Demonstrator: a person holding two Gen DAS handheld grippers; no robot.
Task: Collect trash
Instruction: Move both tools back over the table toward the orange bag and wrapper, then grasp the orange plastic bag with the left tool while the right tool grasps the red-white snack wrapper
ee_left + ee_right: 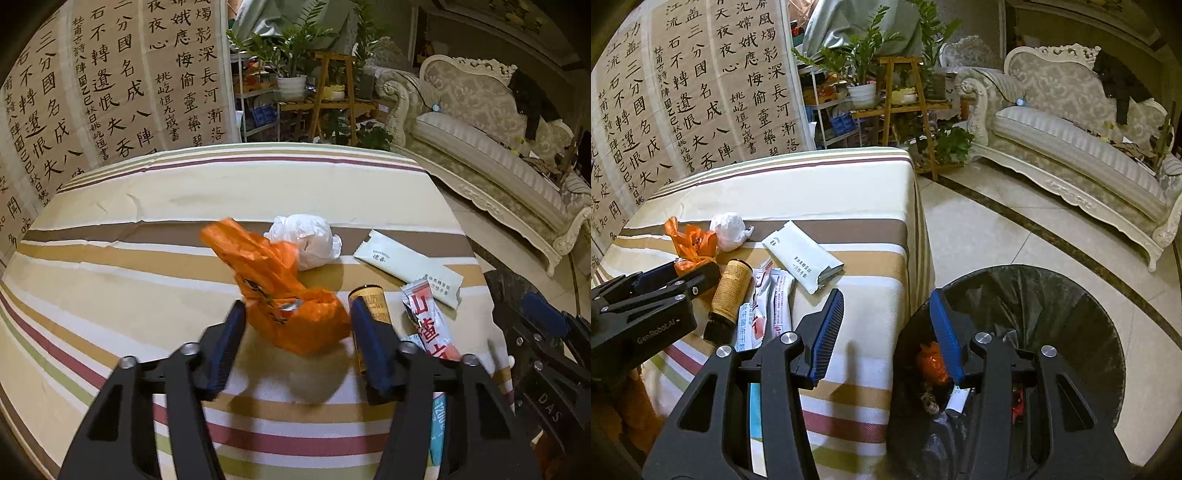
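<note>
An orange plastic bag (291,314) sits crumpled on the striped tablecloth (129,258). My left gripper (297,306) is around it, with both blue pads against its sides. Behind it lies a white crumpled wad (306,240). To the right are a brown can (371,299), a red-and-white snack wrapper (430,321) and a white paper sleeve (406,266). In the right wrist view my right gripper (886,295) stands open and empty, over the table's corner and the rim of a black-lined trash bin (1052,295). Trash lies inside the bin, including an orange scrap (932,362).
The bin stands on the tiled floor (997,229) just off the table's right edge. A cream sofa (1071,147) lines the far right. Wooden plant stands (905,103) and a calligraphy screen (701,92) stand behind the table. A blue-white packet (753,402) lies near the front edge.
</note>
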